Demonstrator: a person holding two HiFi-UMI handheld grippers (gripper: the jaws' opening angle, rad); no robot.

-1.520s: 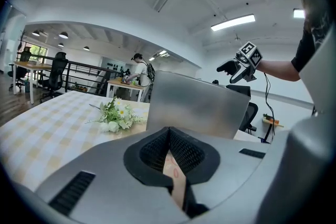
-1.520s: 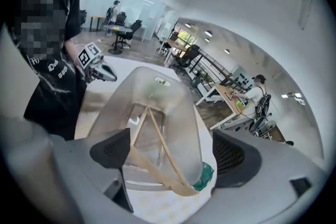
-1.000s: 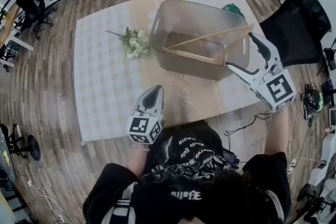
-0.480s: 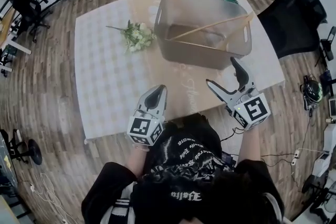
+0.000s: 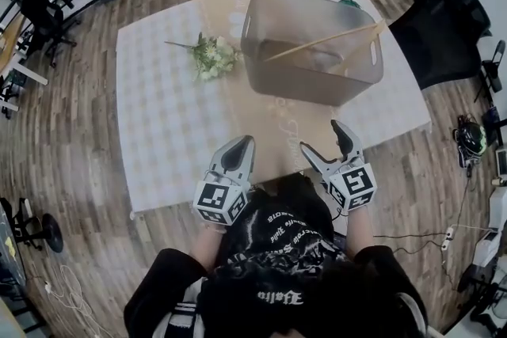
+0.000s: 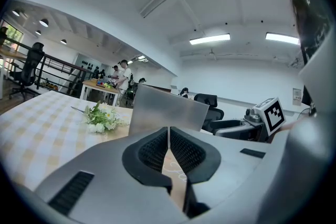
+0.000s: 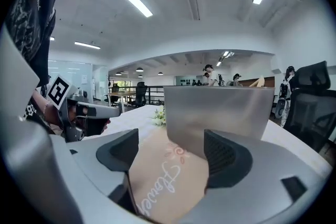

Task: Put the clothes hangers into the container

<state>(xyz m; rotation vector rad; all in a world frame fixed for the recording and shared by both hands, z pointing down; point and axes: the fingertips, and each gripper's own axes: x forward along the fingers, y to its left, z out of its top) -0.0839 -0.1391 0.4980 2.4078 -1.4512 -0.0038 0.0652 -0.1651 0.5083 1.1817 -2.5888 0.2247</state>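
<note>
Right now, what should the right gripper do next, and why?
Probably just rest: the one wooden hanger I see already lies in the container, an end poking over its rim. The right gripper is empty, its open jaws just closing a little.

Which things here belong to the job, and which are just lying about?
Job: translucent grey plastic container; wooden clothes hanger resting in it.
Lying about: small bunch of white flowers; black office chair.
</note>
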